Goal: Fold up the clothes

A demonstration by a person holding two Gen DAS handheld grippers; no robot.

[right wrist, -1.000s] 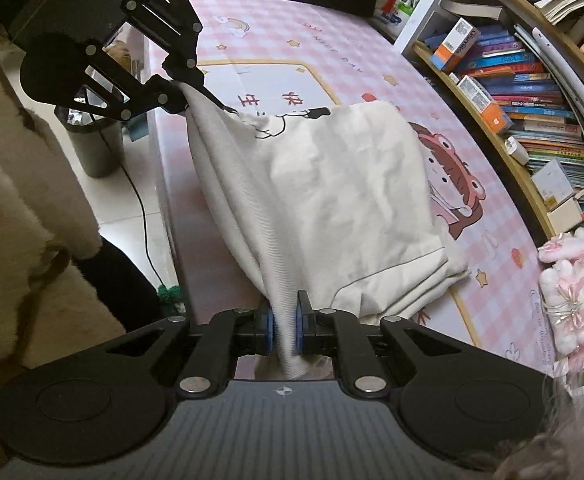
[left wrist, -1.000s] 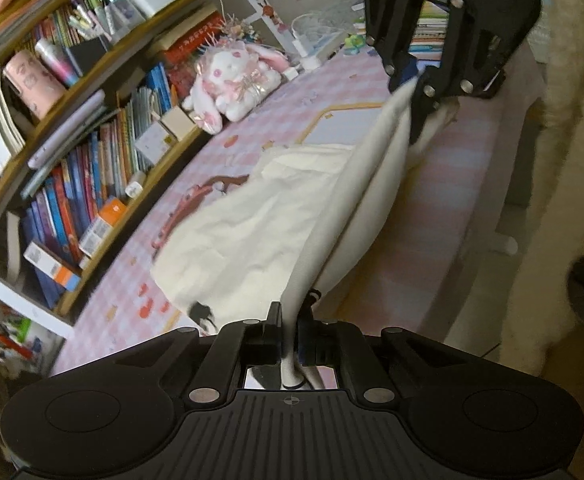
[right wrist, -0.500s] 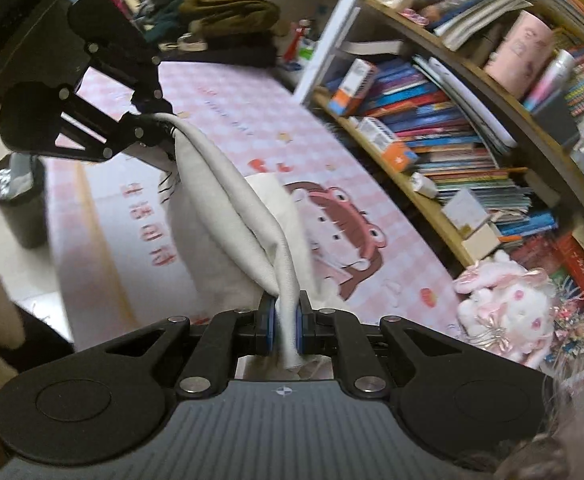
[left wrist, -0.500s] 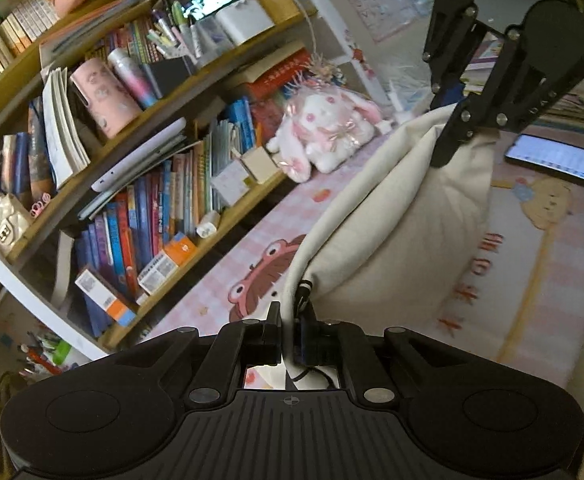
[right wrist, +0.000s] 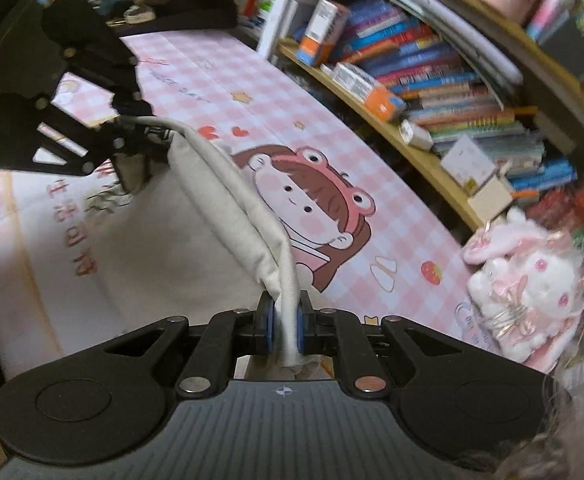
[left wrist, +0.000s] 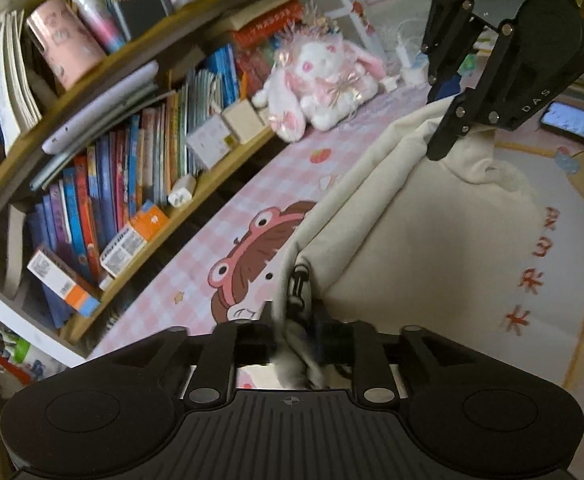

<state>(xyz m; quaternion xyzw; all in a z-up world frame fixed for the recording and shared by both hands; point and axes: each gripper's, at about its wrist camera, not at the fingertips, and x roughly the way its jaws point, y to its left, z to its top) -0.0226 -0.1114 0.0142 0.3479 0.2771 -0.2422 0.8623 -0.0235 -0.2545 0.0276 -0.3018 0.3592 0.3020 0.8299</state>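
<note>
Pink checkered tablecloth [right wrist: 220,76] covers your table beside bookshelves [left wrist: 104,168]. Your left gripper [left wrist: 293,326] and right gripper [right wrist: 282,322] each pinch the cream garment [left wrist: 431,240], its edge stretched between them above the cloth.

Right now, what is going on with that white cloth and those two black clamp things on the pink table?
A person is folding a cream garment with a hand-held gripper in each hand. The left gripper and the right gripper are each shut on one end of the same folded edge, which is stretched between them above the pink checked table cover. The rest of the garment lies spread on the cover. A plush bunny sits by the bookshelf.
</note>
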